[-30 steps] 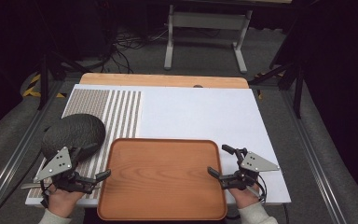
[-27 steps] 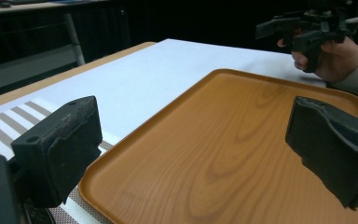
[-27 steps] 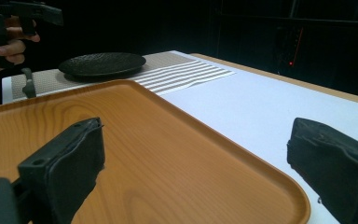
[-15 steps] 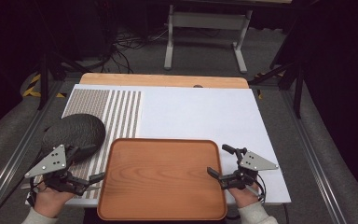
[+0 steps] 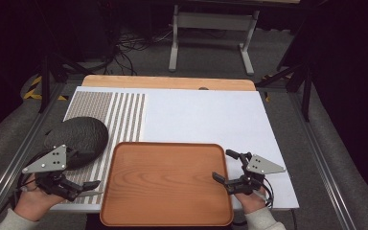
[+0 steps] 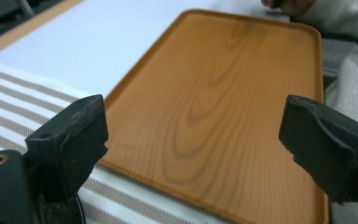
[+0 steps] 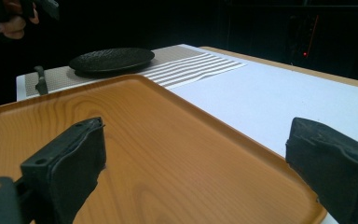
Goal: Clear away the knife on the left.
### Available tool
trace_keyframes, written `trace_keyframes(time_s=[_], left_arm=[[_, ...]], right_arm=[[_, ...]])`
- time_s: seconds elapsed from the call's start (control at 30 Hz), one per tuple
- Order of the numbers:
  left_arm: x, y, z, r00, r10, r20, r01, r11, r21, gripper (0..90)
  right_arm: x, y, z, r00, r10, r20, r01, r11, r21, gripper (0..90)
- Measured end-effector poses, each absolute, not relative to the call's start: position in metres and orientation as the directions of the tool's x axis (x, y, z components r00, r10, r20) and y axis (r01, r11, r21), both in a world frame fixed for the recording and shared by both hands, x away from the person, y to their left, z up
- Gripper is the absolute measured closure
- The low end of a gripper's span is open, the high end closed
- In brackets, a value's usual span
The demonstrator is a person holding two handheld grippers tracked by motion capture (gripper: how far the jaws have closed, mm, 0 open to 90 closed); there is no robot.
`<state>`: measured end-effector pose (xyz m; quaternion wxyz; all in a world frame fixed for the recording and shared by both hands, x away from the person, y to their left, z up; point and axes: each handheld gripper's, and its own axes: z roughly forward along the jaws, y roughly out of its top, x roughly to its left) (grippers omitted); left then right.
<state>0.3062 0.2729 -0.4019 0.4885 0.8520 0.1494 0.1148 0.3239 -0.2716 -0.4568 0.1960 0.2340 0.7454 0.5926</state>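
— Tray (image 5: 166,182) sits at our near edge of the white mat (image 5: 206,115), nothing on it. Our left gripper (image 5: 84,186) has slid back and outward from a second ago, off the dark plate (image 5: 76,140) and toward the tray's left rim.

— And its jaws?

— Wide apart, holding nothing. Our right gripper (image 5: 223,165) hasn't moved: just as open, empty, at the right rim.

— So we judge we're lining up on both rims, perhaps to lift the tray.
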Motion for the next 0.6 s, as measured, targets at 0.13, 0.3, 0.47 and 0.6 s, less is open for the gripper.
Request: trace_keyframes(time_s=[0.13, 0.3, 0.47, 0.6], left_arm=[[0.307, 0.28, -0.398, 0.932, 0.359, 0.052, 0.154, -0.522, 0.839, 10.2], [0.306, 0.287, -0.397, 0.934, 0.352, 0.063, 0.162, -0.575, 0.802, 11.0], [0.306, 0.296, -0.396, 0.936, 0.343, 0.075, 0.169, -0.627, 0.76, 11.7], [0.306, 0.301, -0.397, 0.939, 0.333, 0.085, 0.172, -0.67, 0.722, 13.1]], right_arm=[[0.324, -0.271, -0.457, -0.817, 0.576, -0.017, 0.118, 0.196, 0.973, 5.5], [0.324, -0.27, -0.457, -0.819, 0.573, -0.019, 0.116, 0.198, 0.973, 5.5], [0.324, -0.269, -0.457, -0.822, 0.569, -0.02, 0.118, 0.205, 0.971, 5.5], [0.325, -0.268, -0.458, -0.825, 0.565, -0.022, 0.116, 0.208, 0.971, 5.5]])
